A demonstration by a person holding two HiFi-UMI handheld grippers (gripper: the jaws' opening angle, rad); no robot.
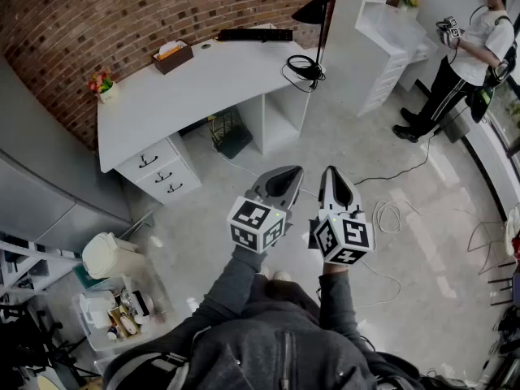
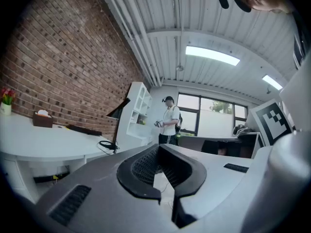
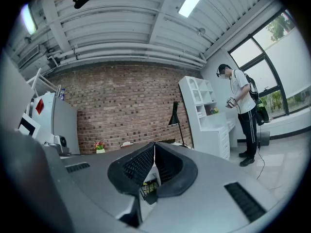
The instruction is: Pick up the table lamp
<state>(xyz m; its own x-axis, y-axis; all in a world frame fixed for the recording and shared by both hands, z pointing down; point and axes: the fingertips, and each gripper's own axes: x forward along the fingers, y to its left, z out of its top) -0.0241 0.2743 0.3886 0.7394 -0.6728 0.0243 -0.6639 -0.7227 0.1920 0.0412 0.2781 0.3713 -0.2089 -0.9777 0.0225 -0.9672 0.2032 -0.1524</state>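
Head view: lamp stands upright on the counter's right end, well ahead. Right claw looks slightly nearer than left claw (both pressed together, empty).
Left gripper view: lamp ahead-left, cord at its base.
Right gripper view: lamp ahead-right, shelf just beside it.

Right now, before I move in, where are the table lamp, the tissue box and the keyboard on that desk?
table lamp [image 1: 315, 9], head view, on its black shade.
tissue box [image 1: 173, 58], head view, on its brown side.
keyboard [image 1: 254, 34], head view, middle of its top face.
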